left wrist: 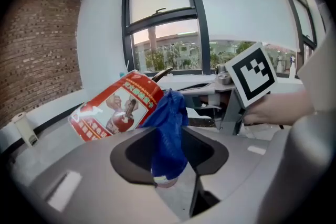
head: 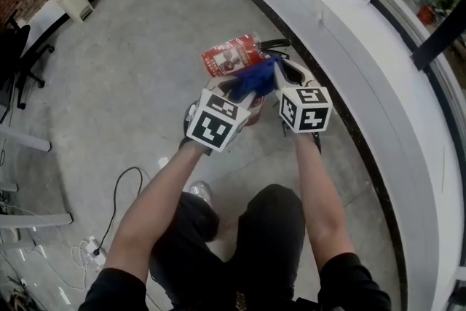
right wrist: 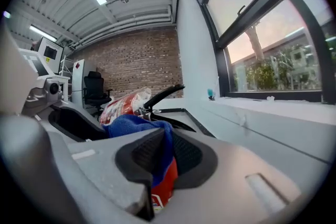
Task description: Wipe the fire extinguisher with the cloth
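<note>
– Slippage risk: right gripper (right wrist: 164, 157) is pinching blue fabric cloth (right wrist: 137, 126); left gripper (left wrist: 169, 153) is gaping, cloth hanging loose between.
– Red cylindrical fire extinguisher (head: 229, 57) (floor (head: 138, 47), just beneath) is leaning, risking toppling.

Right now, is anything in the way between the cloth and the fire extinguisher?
Nothing visible. The cloth, pinched in the right hand-held gripper, seems to drape against the extinguisher. The left hand-held gripper has its jaws apart around the cloth's hanging end.

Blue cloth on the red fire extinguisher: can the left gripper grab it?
Probably yes. The blue fabric cloth hangs between the left gripper's open fingers, nothing blocking, while the right gripper pinches its other end.
</note>
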`<state>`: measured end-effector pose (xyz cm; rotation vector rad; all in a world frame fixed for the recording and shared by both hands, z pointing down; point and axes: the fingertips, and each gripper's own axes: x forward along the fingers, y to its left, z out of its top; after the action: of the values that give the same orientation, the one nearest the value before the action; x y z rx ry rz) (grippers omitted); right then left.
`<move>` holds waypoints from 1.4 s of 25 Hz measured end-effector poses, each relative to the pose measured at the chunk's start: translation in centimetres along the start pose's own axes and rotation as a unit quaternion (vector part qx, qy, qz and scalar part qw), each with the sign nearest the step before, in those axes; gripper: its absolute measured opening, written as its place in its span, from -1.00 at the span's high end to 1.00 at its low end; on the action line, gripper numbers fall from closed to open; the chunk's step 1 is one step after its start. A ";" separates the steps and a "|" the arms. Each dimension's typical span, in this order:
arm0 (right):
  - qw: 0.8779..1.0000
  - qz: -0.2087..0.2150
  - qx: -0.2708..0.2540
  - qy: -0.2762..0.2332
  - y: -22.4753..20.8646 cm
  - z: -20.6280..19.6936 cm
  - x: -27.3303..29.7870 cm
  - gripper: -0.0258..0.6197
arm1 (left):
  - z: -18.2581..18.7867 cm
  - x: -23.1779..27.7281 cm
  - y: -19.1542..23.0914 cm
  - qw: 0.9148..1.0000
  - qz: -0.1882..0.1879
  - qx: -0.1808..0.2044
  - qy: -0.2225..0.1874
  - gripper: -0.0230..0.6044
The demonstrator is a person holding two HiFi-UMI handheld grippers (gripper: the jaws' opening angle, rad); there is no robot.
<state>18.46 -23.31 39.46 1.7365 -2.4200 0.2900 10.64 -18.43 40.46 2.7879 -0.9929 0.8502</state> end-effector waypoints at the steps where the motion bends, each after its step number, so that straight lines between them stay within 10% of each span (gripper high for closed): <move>1: 1.000 -0.006 0.000 0.000 -0.2 0.0 0.0 0.79 | 0.4 -0.1 -0.1 1.000 0.000 -0.001 -0.007 0.42; 11: 0.993 -0.100 0.007 -0.056 -2.0 2.3 -2.4 0.79 | 0.2 -1.1 4.0 0.996 0.077 -0.027 -0.021 0.53; 25: 0.988 -0.004 -0.129 -0.082 4.4 7.1 -1.6 0.79 | -0.9 0.3 -0.3 0.999 -0.028 0.023 0.021 0.90; 35: 0.988 -0.018 -0.126 -0.082 4.0 4.2 -0.7 0.79 | -1.3 -0.6 4.5 0.998 0.060 -0.007 0.003 0.90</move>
<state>14.88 -22.45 35.00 1.7491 -2.4049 -0.1643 6.91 -21.34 40.65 2.7351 -1.1696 0.8604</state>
